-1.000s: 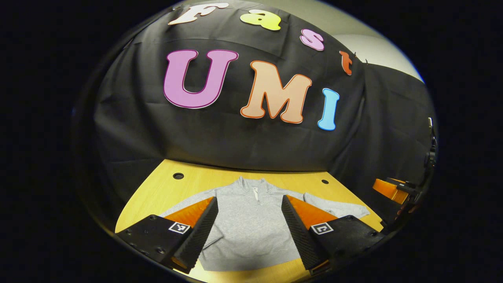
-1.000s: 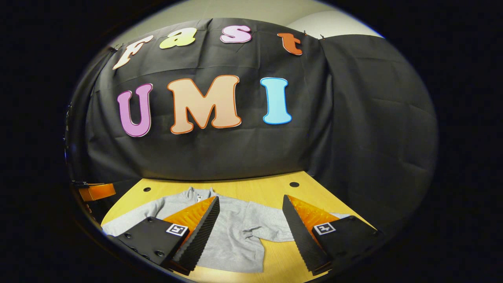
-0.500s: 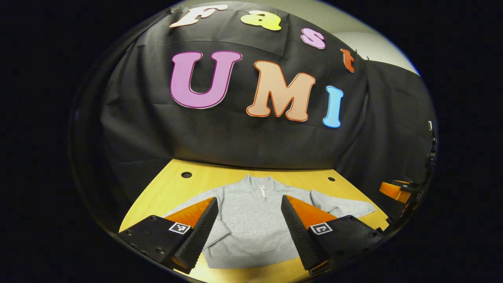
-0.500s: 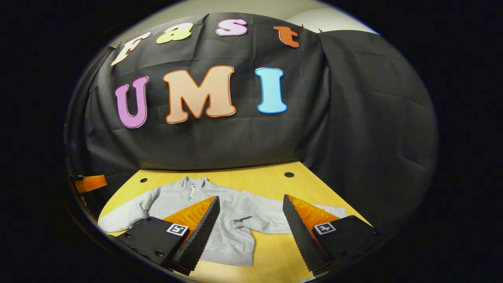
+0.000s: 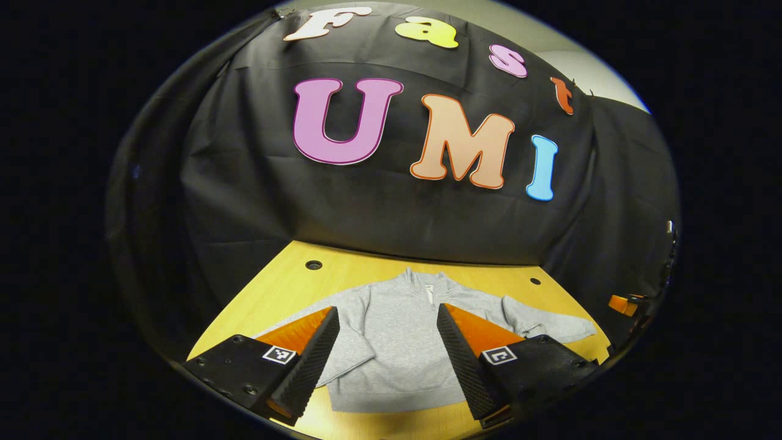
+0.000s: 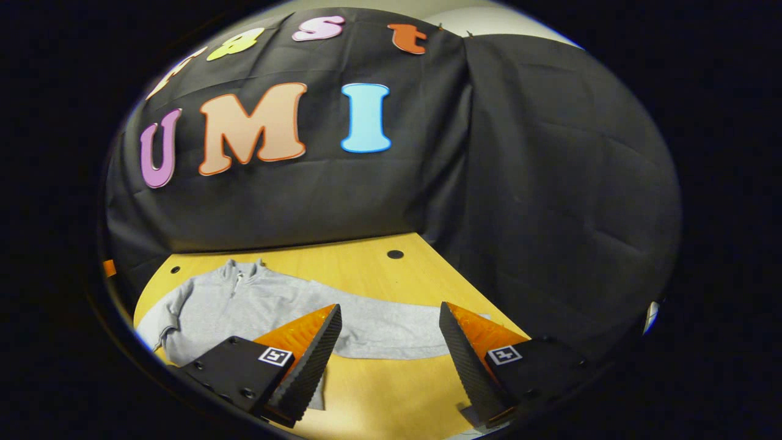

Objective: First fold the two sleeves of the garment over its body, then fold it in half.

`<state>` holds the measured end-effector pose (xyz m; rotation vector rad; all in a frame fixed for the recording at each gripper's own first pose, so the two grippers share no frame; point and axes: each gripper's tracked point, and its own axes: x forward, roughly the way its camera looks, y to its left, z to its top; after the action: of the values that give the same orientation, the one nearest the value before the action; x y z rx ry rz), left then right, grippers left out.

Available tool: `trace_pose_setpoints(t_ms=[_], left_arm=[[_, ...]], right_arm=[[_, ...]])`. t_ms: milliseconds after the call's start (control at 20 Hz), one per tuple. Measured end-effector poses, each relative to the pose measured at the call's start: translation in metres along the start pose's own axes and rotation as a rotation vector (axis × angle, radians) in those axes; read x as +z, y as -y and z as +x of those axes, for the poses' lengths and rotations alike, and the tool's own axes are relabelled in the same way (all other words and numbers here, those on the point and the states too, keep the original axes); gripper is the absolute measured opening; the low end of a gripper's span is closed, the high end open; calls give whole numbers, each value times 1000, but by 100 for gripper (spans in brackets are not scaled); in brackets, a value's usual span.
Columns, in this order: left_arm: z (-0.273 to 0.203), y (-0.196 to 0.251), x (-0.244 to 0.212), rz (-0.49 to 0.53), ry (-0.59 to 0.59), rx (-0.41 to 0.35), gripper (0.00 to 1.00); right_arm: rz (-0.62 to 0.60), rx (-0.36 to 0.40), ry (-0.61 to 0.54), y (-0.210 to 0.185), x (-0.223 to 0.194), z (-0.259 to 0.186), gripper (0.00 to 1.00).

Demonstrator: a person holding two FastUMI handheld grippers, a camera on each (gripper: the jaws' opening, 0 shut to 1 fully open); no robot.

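Note:
A grey zip-neck sweatshirt [image 5: 400,342] lies flat on the yellow wooden table [image 5: 287,287], collar toward the booth wall and both sleeves spread out. My left gripper [image 5: 388,357] hovers open above its near hem, with the left side of the body showing between the fingers. One sleeve [image 5: 550,327] stretches to the right. In the right gripper view the sweatshirt [image 6: 244,302] sits to the left, and its near sleeve [image 6: 397,333] runs across the gap between the fingers of my right gripper [image 6: 391,360], which is open and holds nothing.
Round holes [image 5: 313,265] [image 6: 395,253] mark the table's far corners. Black cloth walls close the back and the right side. A bit of the other gripper [image 5: 623,304] shows at the far right of the left gripper view. Bare wood [image 6: 391,397] lies in front of the sleeve.
The left gripper has drifted left, so the sweatshirt slid right in its view. The right gripper swung right and tilted down, bringing the sleeve between its fingers. Both stayed open.

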<state>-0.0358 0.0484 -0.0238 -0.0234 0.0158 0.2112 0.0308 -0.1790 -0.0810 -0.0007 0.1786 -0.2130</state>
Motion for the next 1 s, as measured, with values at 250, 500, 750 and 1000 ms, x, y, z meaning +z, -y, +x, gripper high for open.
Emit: trace_pose_setpoints(t_ms=[250, 500, 750, 1000], left_arm=[[-1, 4, -1, -37, -4, 18, 94], [-2, 7, 0, -42, -10, 48, 94], [-7, 10, -1, -50, -8, 81, 94], [-9, 18, -6, -30, -21, 92, 94]], right_arm=[[13, -73, -48, 52, -23, 37, 100], [23, -75, -115, 83, -47, 79, 100], [51, -96, -207, 117, -87, 118, 100], [71, -102, -269, 136, -118, 143, 99]])
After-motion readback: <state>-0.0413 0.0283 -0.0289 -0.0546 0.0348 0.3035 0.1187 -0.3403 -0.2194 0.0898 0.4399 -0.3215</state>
